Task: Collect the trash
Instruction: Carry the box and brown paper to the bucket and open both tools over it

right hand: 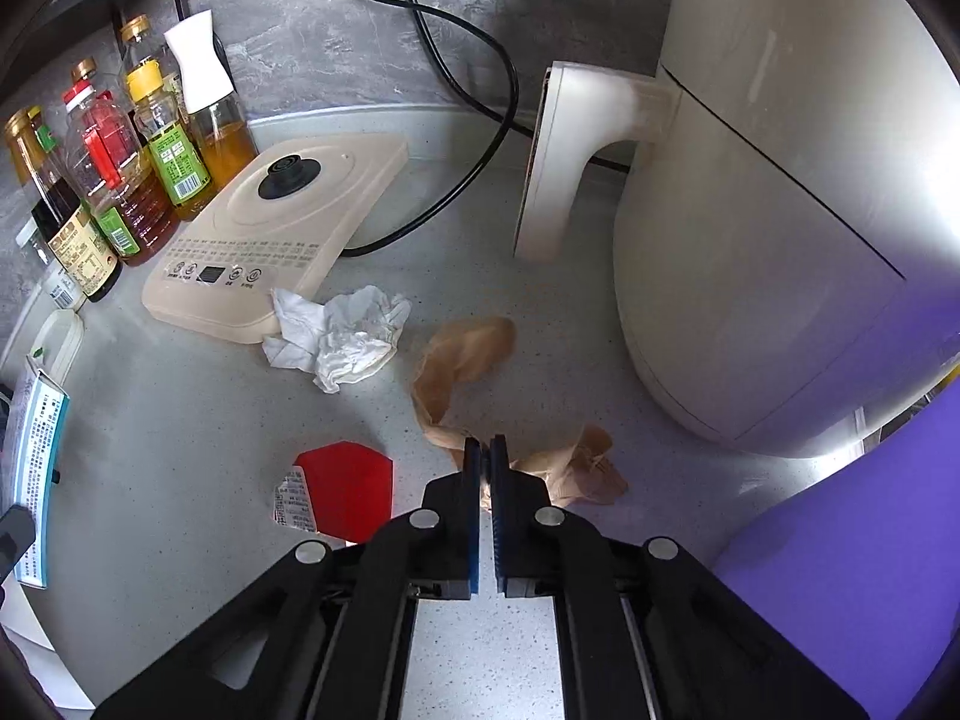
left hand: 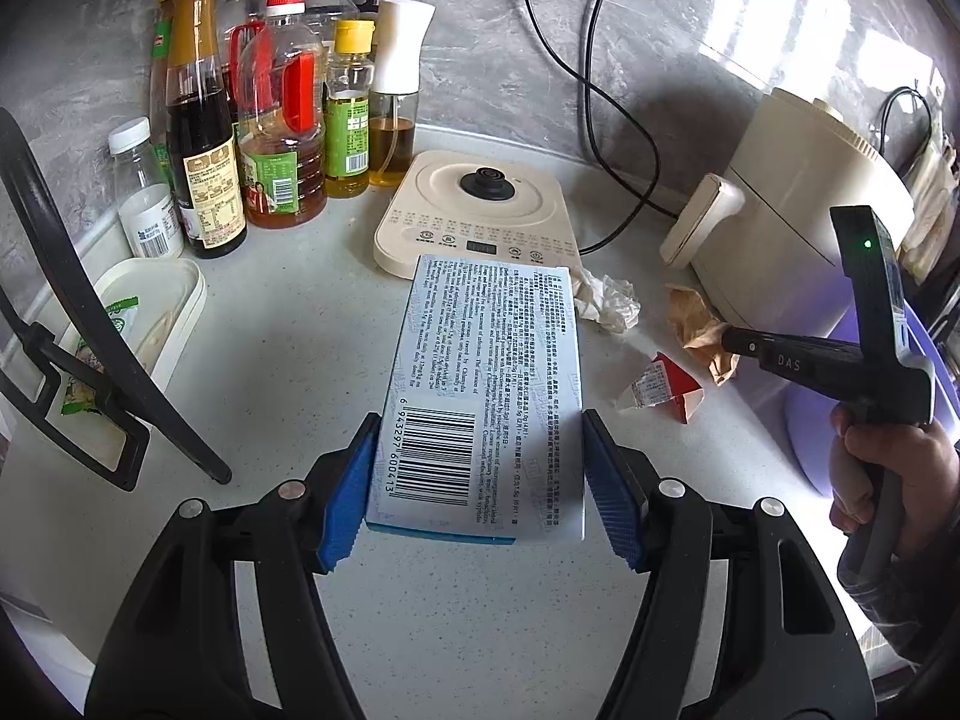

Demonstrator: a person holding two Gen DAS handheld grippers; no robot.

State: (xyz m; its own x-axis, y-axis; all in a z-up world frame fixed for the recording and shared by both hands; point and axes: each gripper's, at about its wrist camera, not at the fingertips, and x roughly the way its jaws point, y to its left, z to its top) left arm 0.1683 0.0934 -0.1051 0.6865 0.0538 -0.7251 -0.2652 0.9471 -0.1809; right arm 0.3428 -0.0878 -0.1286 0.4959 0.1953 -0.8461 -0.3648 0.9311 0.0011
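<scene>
Medicine box clamped in left tool, held above the table. Right tool pinched on brown paper. White tissue and red carton remain on the table. Roughly half done, I'd say.

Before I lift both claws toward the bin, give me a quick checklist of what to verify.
1. Left claw holds the printed box on both sides: ok, both blue pads touch its edges.
2. Right claw has the brown paper: ok, shut on a fold of it, most of it trailing on the counter.
3. Brown paper free of the air fryer: ok, a gap shows.
4. Power cord away from both claws: ok.
5. Trash still to collect: not ok, the white tissue and red carton remain.
6. Purple bin open and ready: cannot tell, only its side shows.
</scene>
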